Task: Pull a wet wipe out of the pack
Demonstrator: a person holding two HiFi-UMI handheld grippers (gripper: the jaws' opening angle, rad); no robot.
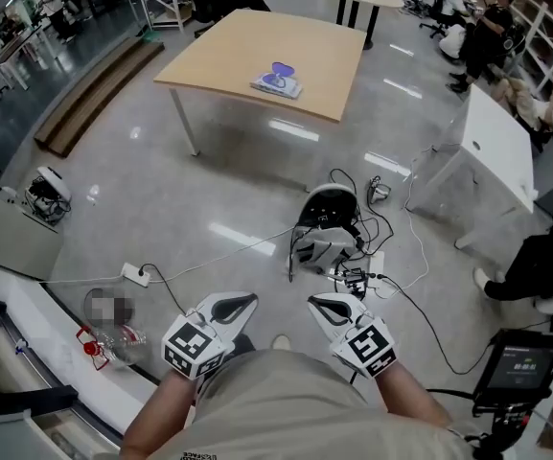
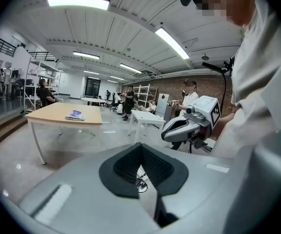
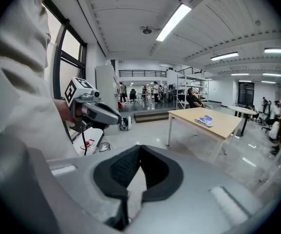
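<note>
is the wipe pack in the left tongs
No, the pack lies on the table, far from the shut, empty left tongs.

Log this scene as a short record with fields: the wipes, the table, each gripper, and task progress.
wipe pack: lying flat on the table, nothing touching it
table: light wood, across the floor from the person
left gripper: shut, empty, held by the person's waist
right gripper: shut, empty, held by the person's waist
task progress: not started, both grippers far from the pack
</note>
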